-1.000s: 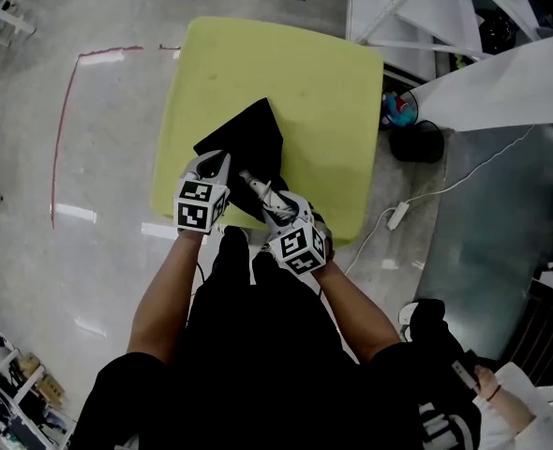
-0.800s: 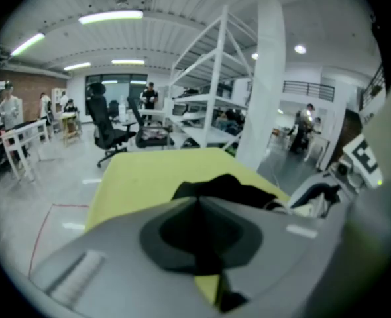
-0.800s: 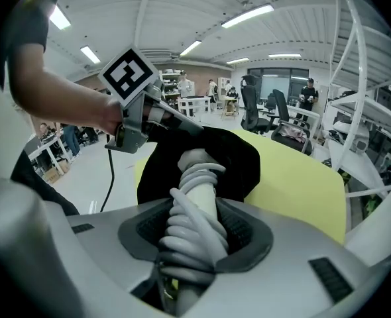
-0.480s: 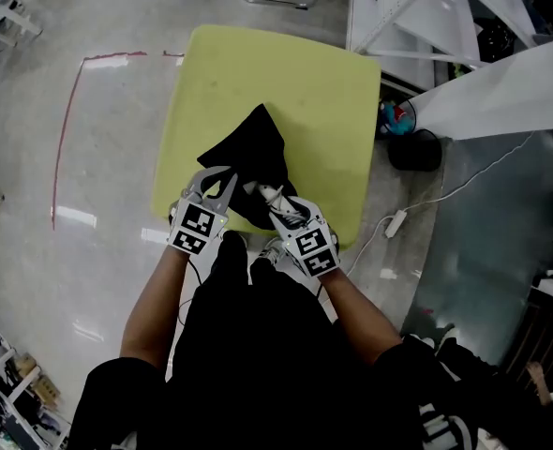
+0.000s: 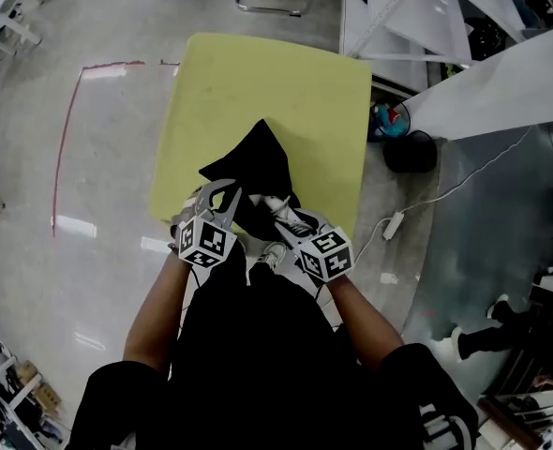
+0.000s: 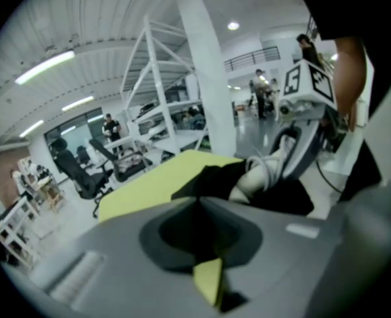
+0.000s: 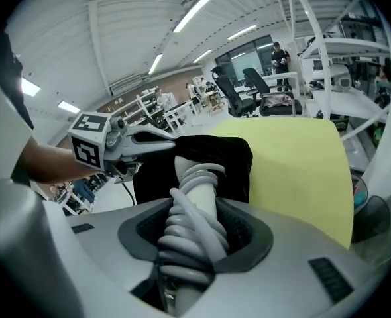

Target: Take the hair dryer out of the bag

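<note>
Right gripper view, right claw point(image 7: 197, 230) clamped on cord-wrapped hair dryer point(image 7: 197, 181), left claw point(image 7: 171, 144) pinched shut on black bag point(image 7: 234, 159) edge

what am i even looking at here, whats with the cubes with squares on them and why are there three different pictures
There is no robot here. A person stands at a yellow-green table and holds a hand-operated gripper in each hand. The cubes with square markers are simply parts of those grippers.

The head view comes from a camera on the person's head, looking steeply down at their arms and the table. The other two pictures come from a small camera on each gripper, looking out along its two fingers.

A black bag lies on the table. The left gripper has its fingers closed on what looks like the edge of the bag, holding it. The right gripper has its fingers clamped on the hair dryer, a pale handle with its cord wound round it, whose far end is still in the bag's mouth.
</note>
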Demonstrator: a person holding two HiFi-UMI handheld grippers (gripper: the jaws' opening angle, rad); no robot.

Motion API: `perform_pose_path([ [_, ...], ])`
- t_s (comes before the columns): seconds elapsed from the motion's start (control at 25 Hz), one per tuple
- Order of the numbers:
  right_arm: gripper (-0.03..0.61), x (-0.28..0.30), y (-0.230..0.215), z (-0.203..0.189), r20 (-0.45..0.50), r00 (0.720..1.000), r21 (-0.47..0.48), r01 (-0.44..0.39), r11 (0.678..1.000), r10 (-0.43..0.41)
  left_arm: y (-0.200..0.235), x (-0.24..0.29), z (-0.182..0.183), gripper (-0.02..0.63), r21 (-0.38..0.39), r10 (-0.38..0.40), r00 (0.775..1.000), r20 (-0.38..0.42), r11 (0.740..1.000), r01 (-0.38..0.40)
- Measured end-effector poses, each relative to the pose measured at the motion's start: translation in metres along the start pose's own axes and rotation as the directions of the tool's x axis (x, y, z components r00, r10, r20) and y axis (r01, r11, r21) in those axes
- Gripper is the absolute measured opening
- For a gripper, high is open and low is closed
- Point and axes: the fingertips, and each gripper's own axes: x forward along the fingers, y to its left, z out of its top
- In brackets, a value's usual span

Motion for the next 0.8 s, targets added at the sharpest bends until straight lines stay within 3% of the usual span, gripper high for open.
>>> perform_pose_path([
  [0.2, 0.175, -0.014, 0.007, -0.009, 0.019, 0.994, 0.07, -0.108, 0.992, 0.107, 0.0, -0.003, -0.006, 0.021, -0.004, 0.011, 1.0, -0.01, 1.0, -0.011],
  [0.44, 0.176, -0.031, 0.013, -0.011, 0.056, 0.969, 0.057, -0.246, 0.968, 0.243, 0.007, 0.0, -0.01, 0.021, -0.008, 0.017, 1.0, -0.022, 1.0, -0.017],
  [0.68, 0.176, -0.044, 0.035, -0.005, 0.137, 0.916, 0.043, -0.387, 0.921, 0.378, 0.026, 0.001, -0.018, 0.021, -0.212, 0.028, 1.0, 0.006, 0.977, -0.026],
  [0.8, 0.176, -0.057, 0.051, 0.002, 0.197, 0.866, 0.034, -0.474, 0.88, 0.459, 0.031, -0.001, -0.024, 0.02, -0.277, 0.037, 0.999, -0.001, 0.96, -0.036],
])
